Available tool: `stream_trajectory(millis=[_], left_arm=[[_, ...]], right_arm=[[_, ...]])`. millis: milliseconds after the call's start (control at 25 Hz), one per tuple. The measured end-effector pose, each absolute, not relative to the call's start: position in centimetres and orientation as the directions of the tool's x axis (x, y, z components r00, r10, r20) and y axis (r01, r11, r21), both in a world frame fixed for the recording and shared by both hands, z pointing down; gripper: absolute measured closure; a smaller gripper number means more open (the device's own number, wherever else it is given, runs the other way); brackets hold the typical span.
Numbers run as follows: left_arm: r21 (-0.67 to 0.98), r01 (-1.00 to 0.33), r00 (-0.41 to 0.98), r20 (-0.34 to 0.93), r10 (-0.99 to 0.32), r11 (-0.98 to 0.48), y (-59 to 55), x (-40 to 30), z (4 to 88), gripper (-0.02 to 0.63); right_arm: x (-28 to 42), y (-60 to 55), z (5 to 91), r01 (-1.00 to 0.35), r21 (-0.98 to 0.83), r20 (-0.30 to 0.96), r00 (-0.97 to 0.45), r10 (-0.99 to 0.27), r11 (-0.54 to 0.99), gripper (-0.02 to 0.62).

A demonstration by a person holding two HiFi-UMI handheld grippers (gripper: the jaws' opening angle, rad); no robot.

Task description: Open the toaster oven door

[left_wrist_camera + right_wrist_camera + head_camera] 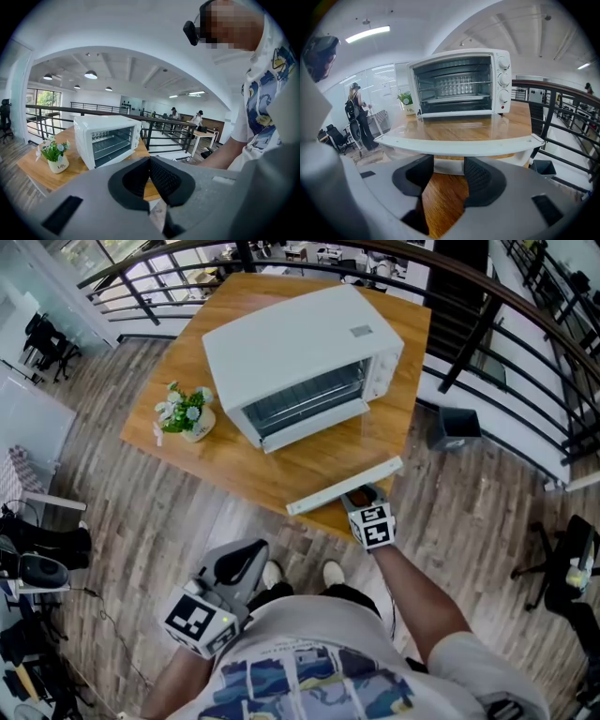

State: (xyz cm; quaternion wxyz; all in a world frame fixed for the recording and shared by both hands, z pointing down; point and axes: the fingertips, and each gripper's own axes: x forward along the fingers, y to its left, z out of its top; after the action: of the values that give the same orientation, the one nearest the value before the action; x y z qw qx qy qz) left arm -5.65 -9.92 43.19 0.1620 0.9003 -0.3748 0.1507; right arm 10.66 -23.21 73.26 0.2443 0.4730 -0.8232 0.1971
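- The toaster oven (291, 352) sits on the desk (234, 460), its door (342, 486) lying open, flat toward the person.
- The right hand-held gripper (448, 165) has its jaws wide, right at the door's front edge.
- The left hand-held gripper (150, 166) is closed and empty, held low.

White boxy metal toaster oven (300, 348); honey-brown grained wooden surface (244, 470); white ceramic flowerpot (199, 427) with green leaves; grey plastic right gripper (449, 163) with black jaws.

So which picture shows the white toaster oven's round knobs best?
The right gripper view: the three round white knobs face the camera on the white toaster oven. The left gripper view shows them tiny; the head view barely catches them from above.
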Motion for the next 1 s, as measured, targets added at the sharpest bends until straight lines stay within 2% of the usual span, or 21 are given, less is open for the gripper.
stream_trajectory(millis=[1000], left_arm=[[0.196,-0.761,0.638,0.403,-0.657,-0.619,-6.5,-4.1,44.1,0.603]], right_arm=[[10.5,-22.8,73.2,-0.863,-0.108,0.592,-0.454,-0.666,0.493,0.397]])
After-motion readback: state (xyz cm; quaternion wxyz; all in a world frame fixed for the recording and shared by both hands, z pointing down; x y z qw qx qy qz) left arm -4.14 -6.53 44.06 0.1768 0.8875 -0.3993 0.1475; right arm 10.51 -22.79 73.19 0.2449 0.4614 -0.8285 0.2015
